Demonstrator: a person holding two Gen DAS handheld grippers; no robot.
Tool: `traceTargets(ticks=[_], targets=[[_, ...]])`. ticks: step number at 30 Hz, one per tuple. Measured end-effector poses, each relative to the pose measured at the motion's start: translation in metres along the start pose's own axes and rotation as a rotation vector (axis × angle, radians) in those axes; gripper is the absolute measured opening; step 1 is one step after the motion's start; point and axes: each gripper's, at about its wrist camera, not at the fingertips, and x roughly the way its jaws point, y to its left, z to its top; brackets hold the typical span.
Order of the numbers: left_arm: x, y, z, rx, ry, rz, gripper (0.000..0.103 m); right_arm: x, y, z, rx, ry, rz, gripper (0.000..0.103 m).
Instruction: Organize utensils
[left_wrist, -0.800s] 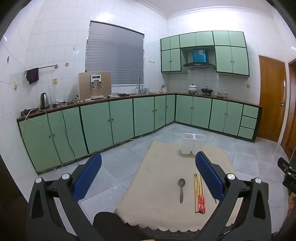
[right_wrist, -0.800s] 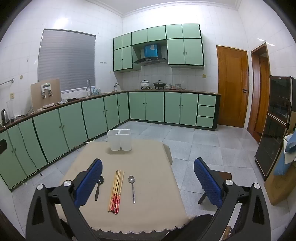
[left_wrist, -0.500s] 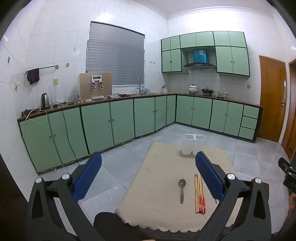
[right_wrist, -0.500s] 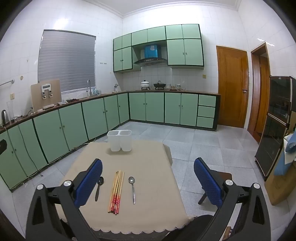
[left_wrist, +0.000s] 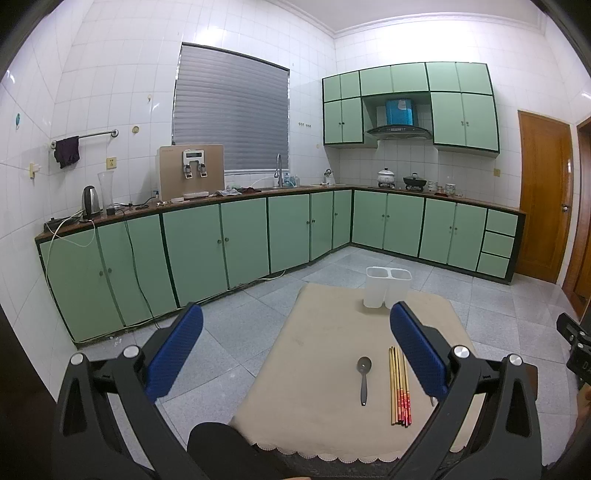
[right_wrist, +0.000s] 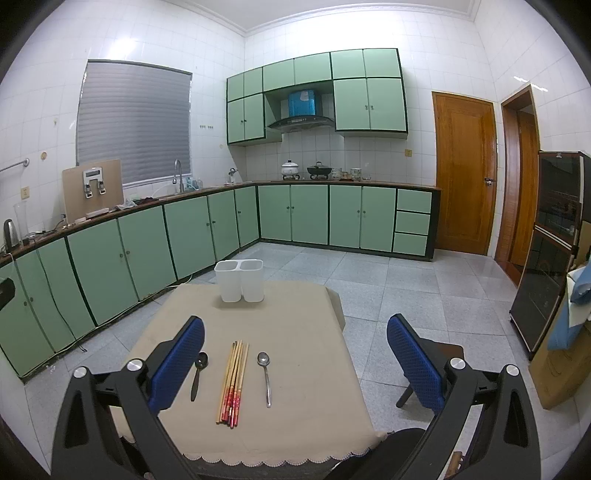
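- Utensils lie near the front edge of the table (right_wrist: 303, 435), side by side, handles toward the scalloped front hem of its beige cloth.
- Chopsticks (right_wrist: 232, 384) form a bundle in the middle, pale wood with red printed ends nearest the camera; in the left wrist view the same bundle (left_wrist: 399, 387) shows just left of the right-hand pad.
- Dark spoon (right_wrist: 197, 373) rests left of the chopsticks, bowl away from the camera, close beside the blue pad in the right wrist view; the left wrist view shows it (left_wrist: 364, 380) clear on the cloth.
- Metal spoon (right_wrist: 265, 376) rests right of the chopsticks, apart from them, bowl also pointing away.
- Holder (right_wrist: 240, 280), a white two-compartment bin, stands upright near the far edge of the table, well apart from the utensils; both compartments look empty.
- Left gripper (left_wrist: 295, 321) hangs above the near left part of the table with its blue pads spread wide, nothing between them.
- Right gripper (right_wrist: 295, 328) hangs above the near right part of the table, pads likewise wide apart and holding nothing; the utensils lie below it, untouched.
- Green cabinets (right_wrist: 147, 240) line the walls behind, with a counter, a sink tap and a stove with pots.
- Grey tiled floor surrounds the table; a wooden door (right_wrist: 465, 173) stands on the right.
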Motion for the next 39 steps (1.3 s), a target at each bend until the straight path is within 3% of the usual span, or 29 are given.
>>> traceTargets(ticks=[39], targets=[[0.0013, 0.0015, -0.0011, -0.002, 0.001, -0.002, 0.098, -0.0001, 0.0009, -0.0002, 0.000, 0.000, 0.004, 0.097]])
